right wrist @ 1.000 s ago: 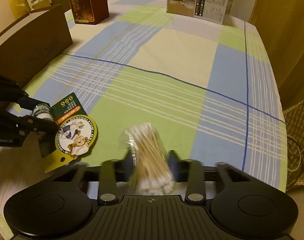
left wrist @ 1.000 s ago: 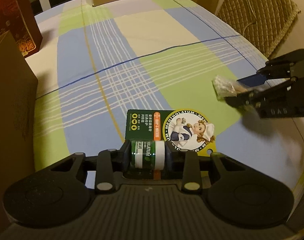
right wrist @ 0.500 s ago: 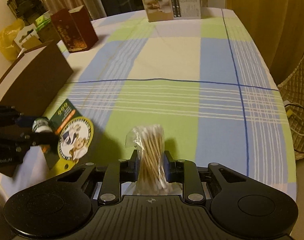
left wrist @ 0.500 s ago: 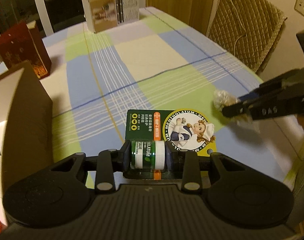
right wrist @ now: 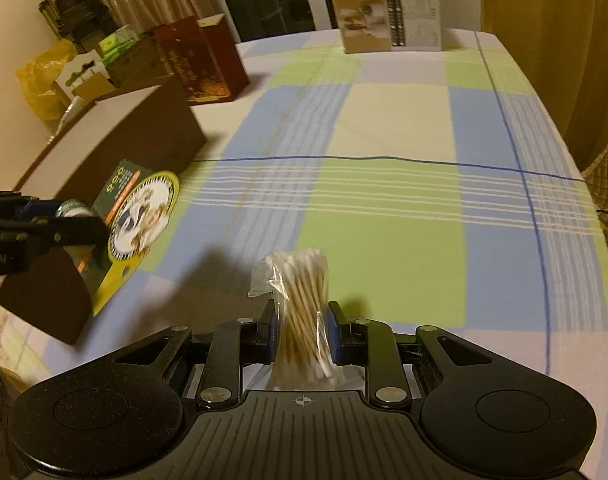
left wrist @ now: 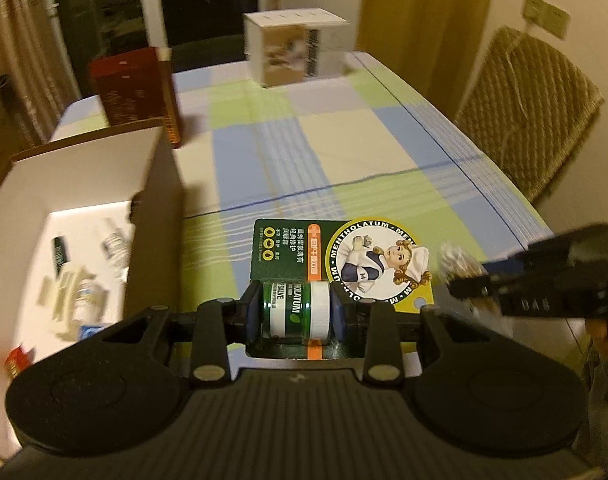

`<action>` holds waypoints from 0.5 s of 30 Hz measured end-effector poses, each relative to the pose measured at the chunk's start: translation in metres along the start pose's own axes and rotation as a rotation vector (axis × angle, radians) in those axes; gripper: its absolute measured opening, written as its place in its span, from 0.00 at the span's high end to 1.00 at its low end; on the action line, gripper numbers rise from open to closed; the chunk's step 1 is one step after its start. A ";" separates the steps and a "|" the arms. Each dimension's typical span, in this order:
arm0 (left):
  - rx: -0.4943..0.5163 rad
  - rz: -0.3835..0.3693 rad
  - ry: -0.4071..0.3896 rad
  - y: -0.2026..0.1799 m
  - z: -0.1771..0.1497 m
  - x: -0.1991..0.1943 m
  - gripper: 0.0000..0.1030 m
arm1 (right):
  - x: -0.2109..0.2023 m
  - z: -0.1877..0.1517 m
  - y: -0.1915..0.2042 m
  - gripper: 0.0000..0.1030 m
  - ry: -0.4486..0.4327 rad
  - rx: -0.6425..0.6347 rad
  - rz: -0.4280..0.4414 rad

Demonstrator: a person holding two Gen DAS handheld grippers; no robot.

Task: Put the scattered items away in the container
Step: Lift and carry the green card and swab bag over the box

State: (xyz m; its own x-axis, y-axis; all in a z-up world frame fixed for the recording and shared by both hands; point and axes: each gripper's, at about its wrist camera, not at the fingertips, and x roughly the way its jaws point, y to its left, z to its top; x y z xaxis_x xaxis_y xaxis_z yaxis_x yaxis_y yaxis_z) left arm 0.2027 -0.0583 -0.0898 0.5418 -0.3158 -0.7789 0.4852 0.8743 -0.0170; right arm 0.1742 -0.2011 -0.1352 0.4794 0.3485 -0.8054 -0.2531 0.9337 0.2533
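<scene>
Both sets of jaws are clamped: left gripper [left wrist: 295, 314] on a carded salve jar [left wrist: 295, 310], right gripper [right wrist: 301, 334] on bagged cotton swabs [right wrist: 304, 316]. Several items are seen in the box [left wrist: 159, 184], left of frame; these two are judged outstanding.

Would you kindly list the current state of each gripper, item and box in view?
Left gripper: shut on salve pack.
Salve pack: held, lifted off the table.
Right gripper: shut on cotton swab bag.
Cotton swab bag: held, upright.
Brown box: open, small items inside.
</scene>
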 end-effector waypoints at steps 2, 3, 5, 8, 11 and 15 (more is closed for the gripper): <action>-0.016 0.014 -0.008 0.006 0.000 -0.007 0.71 | -0.001 0.000 0.011 0.74 0.002 -0.009 0.009; -0.023 0.021 -0.012 0.010 0.000 -0.010 0.71 | -0.002 0.000 0.017 0.74 0.002 -0.015 0.016; -0.037 0.029 -0.021 0.016 0.000 -0.017 0.71 | -0.002 0.002 0.028 0.74 -0.001 -0.022 0.030; -0.054 0.049 -0.040 0.026 0.000 -0.028 0.71 | 0.000 0.012 0.046 0.74 -0.008 -0.036 0.056; -0.070 0.073 -0.051 0.039 -0.001 -0.038 0.71 | 0.002 0.028 0.065 0.74 -0.026 -0.070 0.091; -0.094 0.132 -0.065 0.072 -0.004 -0.058 0.71 | 0.000 0.052 0.093 0.74 -0.065 -0.118 0.149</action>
State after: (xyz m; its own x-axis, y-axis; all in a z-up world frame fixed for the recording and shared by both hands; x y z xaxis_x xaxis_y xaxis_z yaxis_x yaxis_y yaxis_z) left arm 0.2038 0.0243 -0.0483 0.6412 -0.2164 -0.7362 0.3421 0.9394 0.0217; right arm 0.1945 -0.1096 -0.0838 0.4816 0.4906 -0.7262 -0.4206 0.8564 0.2996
